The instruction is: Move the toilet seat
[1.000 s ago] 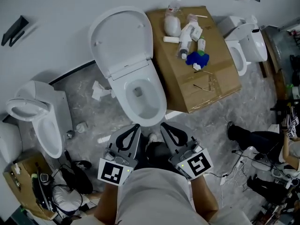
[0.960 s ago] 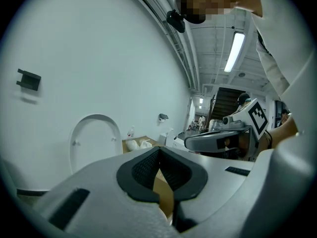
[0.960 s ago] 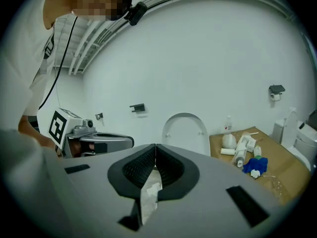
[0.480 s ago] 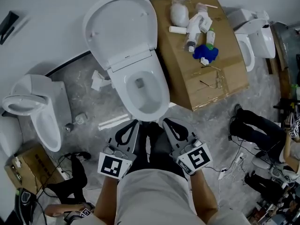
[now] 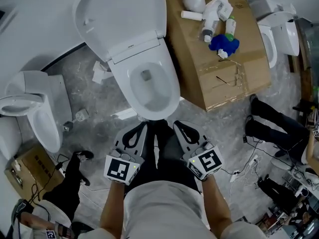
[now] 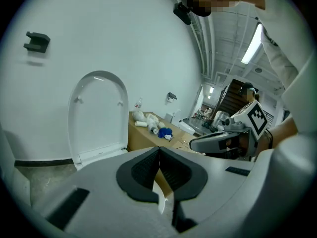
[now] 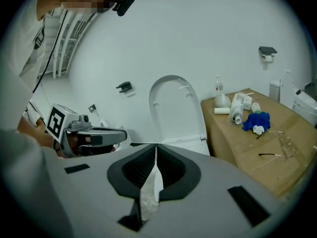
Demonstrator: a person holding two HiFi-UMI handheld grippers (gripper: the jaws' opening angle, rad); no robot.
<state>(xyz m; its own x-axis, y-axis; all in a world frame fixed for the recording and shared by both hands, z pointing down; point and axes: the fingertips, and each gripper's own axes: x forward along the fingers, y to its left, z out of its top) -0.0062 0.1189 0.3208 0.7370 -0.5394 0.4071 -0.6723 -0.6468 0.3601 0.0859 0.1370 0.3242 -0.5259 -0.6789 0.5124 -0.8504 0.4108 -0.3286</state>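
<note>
Both tools are coming lower and closer to the toilet than a moment ago, and the toilet is looking bigger in the head view. The left tool [image 5: 145,125] is closed tight, with its jaws pressing together on nothing. The right tool [image 5: 175,125] is closed the same way and is holding nothing too. They are pointing side by side at the front of the white bowl [image 5: 149,86], just short of it and not touching it. The toilet seat [image 5: 122,14] is standing up behind the bowl and leaning back against the wall [image 5: 40,14]. A cardboard box [image 5: 219,73] with bottles [image 5: 217,9] on it is sitting just beside the toilet. The seat is probably hard, smooth plastic, so it may be slippery. It is likely swinging on a hinge at the back. The best place to take hold is probably its top edge, far from the hinge, bringing it down slowly so it is not slamming.
</note>
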